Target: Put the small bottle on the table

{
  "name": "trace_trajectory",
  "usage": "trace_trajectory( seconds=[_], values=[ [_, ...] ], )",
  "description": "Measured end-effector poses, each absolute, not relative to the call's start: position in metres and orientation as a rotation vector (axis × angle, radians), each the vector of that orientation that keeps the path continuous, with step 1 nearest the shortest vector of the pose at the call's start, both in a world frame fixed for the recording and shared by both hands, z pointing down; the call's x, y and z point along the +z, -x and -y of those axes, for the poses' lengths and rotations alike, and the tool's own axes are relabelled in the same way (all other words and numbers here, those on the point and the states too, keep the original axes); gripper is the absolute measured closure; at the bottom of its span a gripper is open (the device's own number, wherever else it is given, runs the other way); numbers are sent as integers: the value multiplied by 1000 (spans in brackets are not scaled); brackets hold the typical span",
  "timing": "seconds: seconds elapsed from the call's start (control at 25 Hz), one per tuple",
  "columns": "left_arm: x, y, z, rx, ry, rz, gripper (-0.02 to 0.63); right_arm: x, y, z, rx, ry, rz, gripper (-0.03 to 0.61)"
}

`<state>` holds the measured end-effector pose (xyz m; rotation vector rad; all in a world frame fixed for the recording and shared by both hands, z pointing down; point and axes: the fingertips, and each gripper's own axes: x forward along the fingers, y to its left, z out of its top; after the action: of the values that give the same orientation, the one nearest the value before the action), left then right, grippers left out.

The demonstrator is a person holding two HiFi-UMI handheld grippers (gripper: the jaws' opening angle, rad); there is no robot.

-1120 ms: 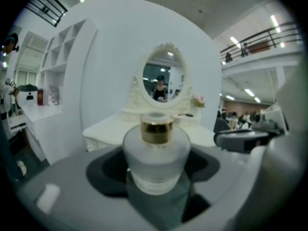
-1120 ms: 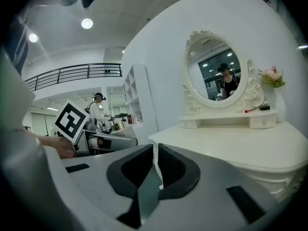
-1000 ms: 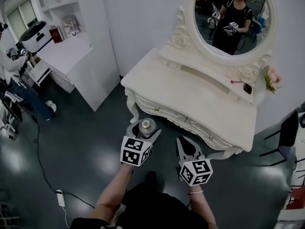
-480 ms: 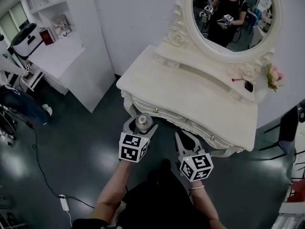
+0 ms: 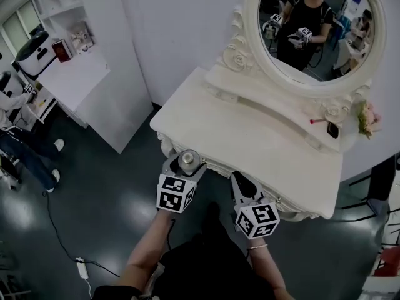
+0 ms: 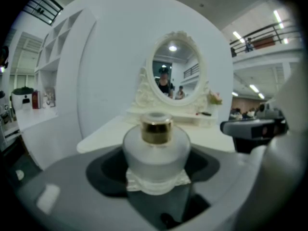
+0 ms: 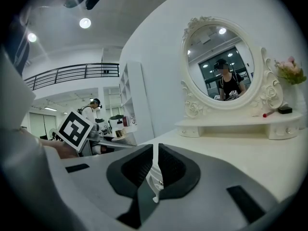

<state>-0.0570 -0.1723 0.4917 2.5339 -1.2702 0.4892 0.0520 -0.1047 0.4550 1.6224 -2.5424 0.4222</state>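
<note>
A small frosted bottle [image 5: 188, 160] with a metallic cap stands upright between the jaws of my left gripper [image 5: 186, 157], which is shut on it. In the left gripper view the bottle [image 6: 156, 153] fills the middle, with the cream dressing table [image 6: 108, 133] just beyond it. In the head view the bottle hangs at the front left edge of the dressing table [image 5: 250, 136]. My right gripper [image 5: 242, 183] is at the table's front edge. Its jaws are shut with nothing between them, as the right gripper [image 7: 155, 154] view shows.
An oval mirror [image 5: 312, 30] stands at the back of the table, with a red stick [image 5: 315, 121], a dark item [image 5: 333, 130] and pink flowers [image 5: 365, 114] at back right. A white counter [image 5: 81, 74] and a person [image 5: 19, 124] are at left. A power strip [image 5: 80, 259] lies on the floor.
Both grippers have come closer to the table's front edge, and the table now looms larger. The left gripper still holds the bottle.
</note>
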Motion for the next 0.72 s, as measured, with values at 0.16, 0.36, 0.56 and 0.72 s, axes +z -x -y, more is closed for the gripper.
trace_trajectory(
  seconds=[0.16,0.36,0.56,0.72],
  values=[
    [495,46,204,500,-2528,1273,278,458,-61,135,436,-1603,2543,572],
    [497,31,241,530,-2535,1270,278,460,-73,169,458,-1589,2546,572],
    [505,18,274,545,-2527,1277,278,466,-84,193,481,-1574,2539,572],
    [516,8,299,547,-2506,1284,278,470,-92,210,490,-1562,2533,572]
  ],
)
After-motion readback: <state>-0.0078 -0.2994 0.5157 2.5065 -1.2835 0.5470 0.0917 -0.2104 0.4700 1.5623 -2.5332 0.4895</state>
